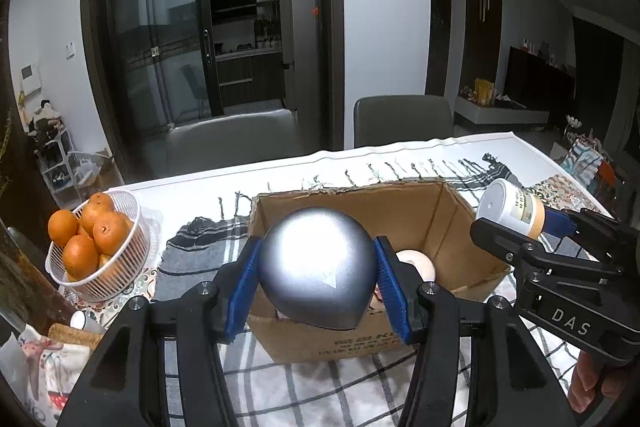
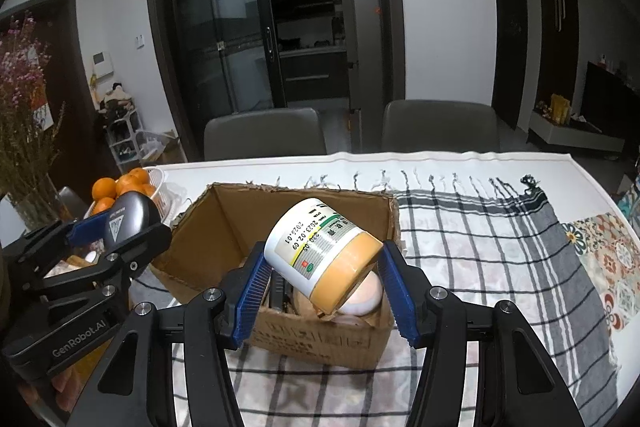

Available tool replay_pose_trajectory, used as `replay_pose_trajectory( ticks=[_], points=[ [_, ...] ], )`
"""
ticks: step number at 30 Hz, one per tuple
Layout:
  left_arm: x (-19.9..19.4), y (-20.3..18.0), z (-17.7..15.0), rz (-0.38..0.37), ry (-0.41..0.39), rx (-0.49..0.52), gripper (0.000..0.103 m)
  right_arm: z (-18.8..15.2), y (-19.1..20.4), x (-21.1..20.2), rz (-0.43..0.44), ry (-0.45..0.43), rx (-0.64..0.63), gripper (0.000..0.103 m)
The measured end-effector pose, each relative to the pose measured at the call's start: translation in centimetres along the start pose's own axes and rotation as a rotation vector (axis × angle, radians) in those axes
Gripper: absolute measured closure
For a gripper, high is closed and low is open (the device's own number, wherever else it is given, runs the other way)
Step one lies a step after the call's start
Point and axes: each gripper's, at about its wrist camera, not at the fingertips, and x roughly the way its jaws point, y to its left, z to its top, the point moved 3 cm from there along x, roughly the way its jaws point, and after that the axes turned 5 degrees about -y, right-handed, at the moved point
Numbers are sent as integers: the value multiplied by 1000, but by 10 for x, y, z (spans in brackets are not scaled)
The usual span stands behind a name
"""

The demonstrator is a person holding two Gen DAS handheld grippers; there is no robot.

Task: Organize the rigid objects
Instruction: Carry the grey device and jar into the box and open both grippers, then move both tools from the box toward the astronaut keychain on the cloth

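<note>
You have both items lifted at the cardboard box (image 2: 224,227), so this looks like the drop-in step. The grey rounded case (image 1: 318,267) sits clamped between the left gripper (image 1: 318,285) pads, above the box's near-left corner. The white jar (image 2: 320,251), tilted with its tan lid toward you, is pinched in the right gripper (image 2: 322,287) over the box's near edge. Inside the box lies a pale round object (image 2: 366,295). Next, you likely lower each over open floor, then release. The basket of oranges (image 1: 94,247) stands left of the box.
</note>
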Motion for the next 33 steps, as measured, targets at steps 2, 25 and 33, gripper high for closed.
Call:
replay_pose_trajectory(
  ticks=[2,25,33],
  points=[
    [6,1,1,-2,12,3,48,1,-1,8,0,20,-4,47],
    [29,6,9,101,45,11,24,4,-18,49,-24,110,55,38],
    [-6,12,-3,145,3,-10,17,0,-8,18,-56,64,26,38]
  ],
)
